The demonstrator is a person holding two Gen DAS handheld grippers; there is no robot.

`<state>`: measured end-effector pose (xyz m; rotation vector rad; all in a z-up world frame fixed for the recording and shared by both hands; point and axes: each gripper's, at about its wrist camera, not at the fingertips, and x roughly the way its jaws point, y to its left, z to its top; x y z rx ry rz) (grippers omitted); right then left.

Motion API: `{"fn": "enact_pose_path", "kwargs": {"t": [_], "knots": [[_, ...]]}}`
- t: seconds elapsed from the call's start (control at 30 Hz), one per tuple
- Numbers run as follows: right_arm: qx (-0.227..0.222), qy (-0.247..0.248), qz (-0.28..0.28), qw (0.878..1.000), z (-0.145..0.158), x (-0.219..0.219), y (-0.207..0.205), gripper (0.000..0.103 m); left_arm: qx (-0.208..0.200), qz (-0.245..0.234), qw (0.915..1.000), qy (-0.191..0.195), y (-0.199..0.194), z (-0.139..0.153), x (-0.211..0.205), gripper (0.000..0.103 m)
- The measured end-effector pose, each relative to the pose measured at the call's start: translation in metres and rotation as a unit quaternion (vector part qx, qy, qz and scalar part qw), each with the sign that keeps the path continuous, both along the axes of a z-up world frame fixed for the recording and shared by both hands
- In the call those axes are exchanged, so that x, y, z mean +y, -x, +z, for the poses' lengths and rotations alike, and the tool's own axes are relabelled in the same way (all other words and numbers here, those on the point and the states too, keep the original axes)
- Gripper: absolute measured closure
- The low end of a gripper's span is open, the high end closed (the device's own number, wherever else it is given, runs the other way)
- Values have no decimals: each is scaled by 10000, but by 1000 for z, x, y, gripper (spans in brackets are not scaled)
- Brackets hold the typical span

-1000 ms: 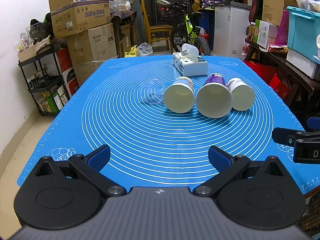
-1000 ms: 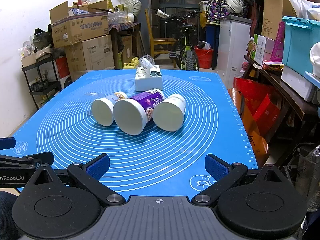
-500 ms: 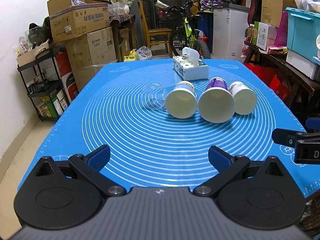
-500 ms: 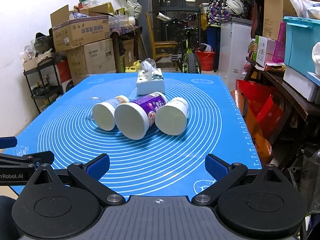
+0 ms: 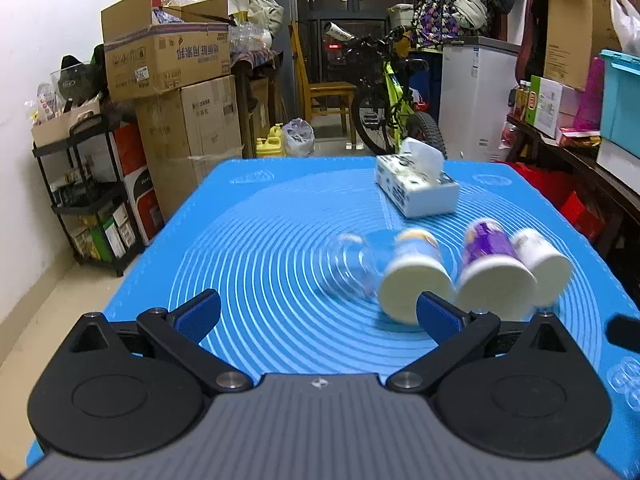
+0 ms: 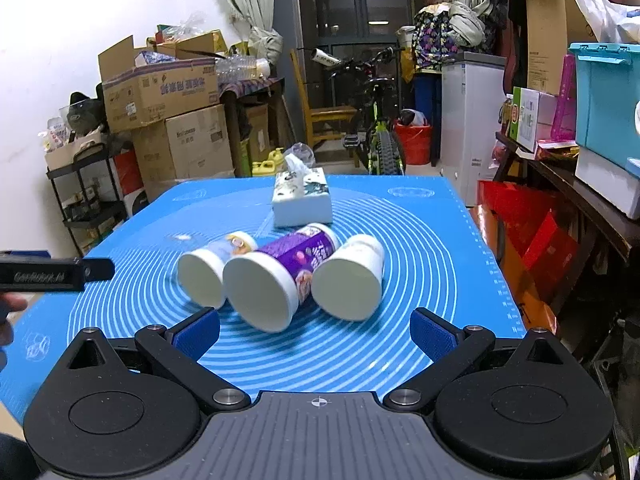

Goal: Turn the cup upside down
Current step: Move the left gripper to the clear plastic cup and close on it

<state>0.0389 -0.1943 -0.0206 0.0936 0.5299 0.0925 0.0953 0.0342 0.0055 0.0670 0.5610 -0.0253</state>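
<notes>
With both pairs of fingers spread wide and empty, the touching paper cups point(image 6: 344, 280) lying on the bench point(image 6: 432, 240) are judged liable to be knocked rolling.

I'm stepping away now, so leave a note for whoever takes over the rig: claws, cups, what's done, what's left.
Left claw: open, empty, low over the mat, nearest the clear cup.
Right claw: open, empty, facing the three paper cups.
Cups: all four lie on their sides in a row, mouths toward the claws: clear cup, yellow-print cup, purple cup, white cup. Tissue box sits behind them.
Done: nothing flipped, nothing gripped.
Left: grip a cup and set it mouth down. The left view is blurred.
</notes>
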Motion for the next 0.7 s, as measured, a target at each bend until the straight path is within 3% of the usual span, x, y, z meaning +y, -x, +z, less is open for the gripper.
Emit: {"fn": "enact_pose_path", "kwargs": {"t": [0.3,0.4,0.53,0.7], "knots": [[49,-22,-142,9999,-13,-3,-27,2,120,-44,9999,-79,-73,-18,1,0],[108,-12,-153,9998,-18,-4,-32,2,259,-73,9996,62,-95,-30,4,0],[175,-14,-178,9997,-23,-7,-38,3,344,-52,9987,361,-112,-35,10,0],[217,-9,-186,9996,-27,-9,-43,3,553,-95,9981,245,-129,-45,6,1]]}}
